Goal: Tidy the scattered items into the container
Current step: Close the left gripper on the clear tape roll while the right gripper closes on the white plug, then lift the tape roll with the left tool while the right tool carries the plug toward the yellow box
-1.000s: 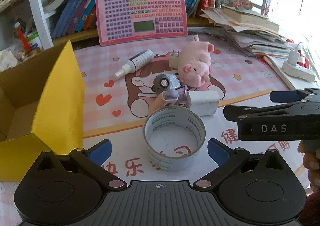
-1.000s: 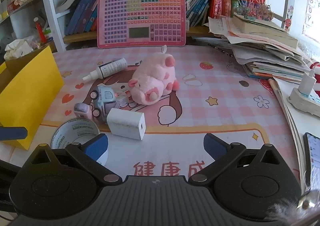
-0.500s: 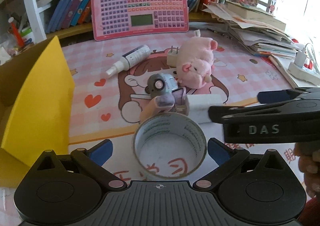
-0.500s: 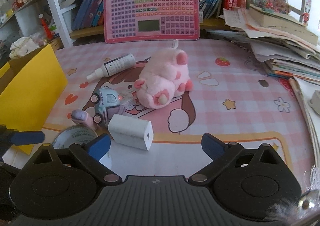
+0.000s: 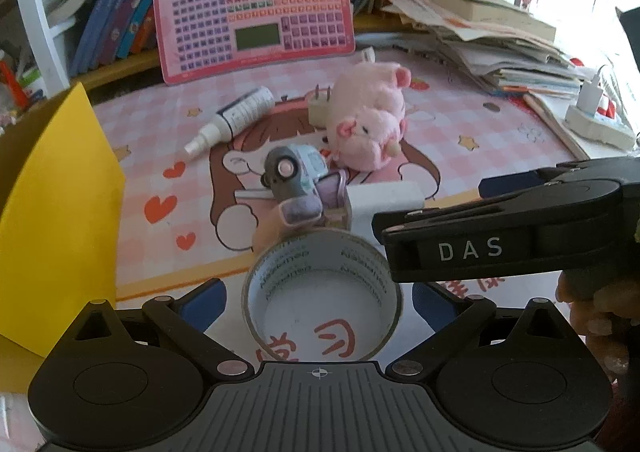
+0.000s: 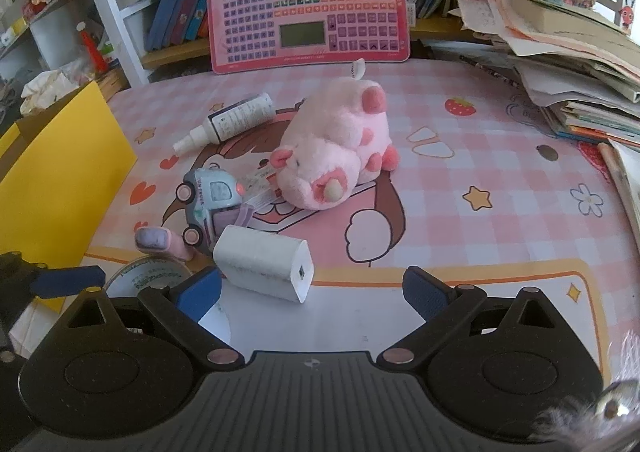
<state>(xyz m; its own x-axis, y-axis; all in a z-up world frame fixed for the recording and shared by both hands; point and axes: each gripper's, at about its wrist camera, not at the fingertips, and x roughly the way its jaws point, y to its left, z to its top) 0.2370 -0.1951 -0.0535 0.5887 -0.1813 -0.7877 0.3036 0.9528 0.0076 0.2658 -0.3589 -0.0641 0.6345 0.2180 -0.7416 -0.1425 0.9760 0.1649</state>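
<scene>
**Items and container as found**

Tape roll (image 5: 322, 294) flat on its side, lower centre. White charger (image 6: 264, 268), toy car (image 6: 210, 198), pink plush pig (image 6: 334, 156), spray bottle (image 6: 232, 120) lying mid-frame. Yellow box (image 6: 60, 164) at left.

- The tape roll (image 5: 322, 294) sits between the left tongs (image 5: 318, 300), their blue pads spread wide — slim gaps each side.
- Toy car (image 5: 294, 176), white charger (image 6: 264, 262) and plush pig (image 6: 334, 156) crowd just beyond.
- Yellow box (image 5: 60, 212) walls the left.
- Right of the pig, the counter (image 6: 500, 180) lies bare.
</scene>
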